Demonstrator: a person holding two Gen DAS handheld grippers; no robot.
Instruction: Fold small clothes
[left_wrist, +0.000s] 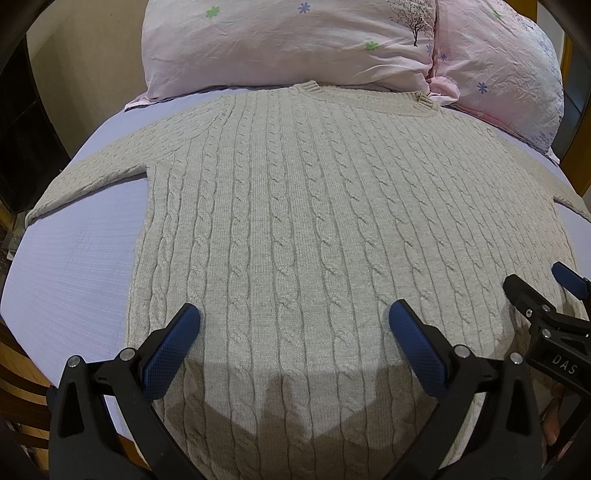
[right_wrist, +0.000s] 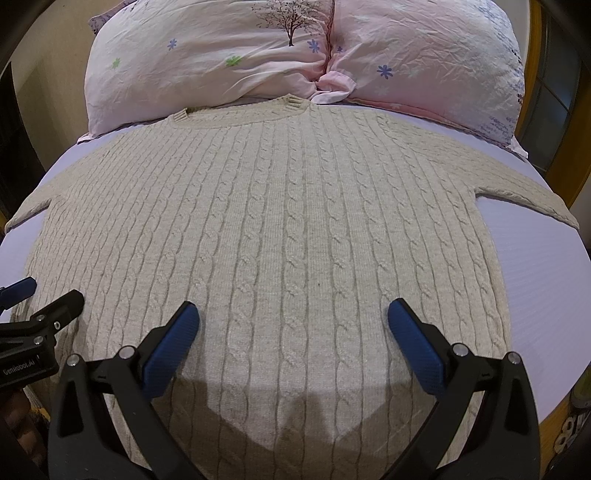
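A beige cable-knit sweater (left_wrist: 295, 206) lies flat on the bed, neck toward the pillows and both sleeves spread out to the sides; it also fills the right wrist view (right_wrist: 280, 229). My left gripper (left_wrist: 294, 317) is open and empty, hovering above the sweater's lower body near the hem. My right gripper (right_wrist: 293, 317) is open and empty too, above the lower body further right. The right gripper also shows at the right edge of the left wrist view (left_wrist: 543, 295). The left gripper shows at the left edge of the right wrist view (right_wrist: 40, 295).
The sweater rests on a pale lilac sheet (left_wrist: 81, 266). Two pink floral pillows (left_wrist: 280, 40) (right_wrist: 436, 59) lie at the head of the bed, touching the collar. A wooden bed frame (left_wrist: 22, 384) shows at the near left.
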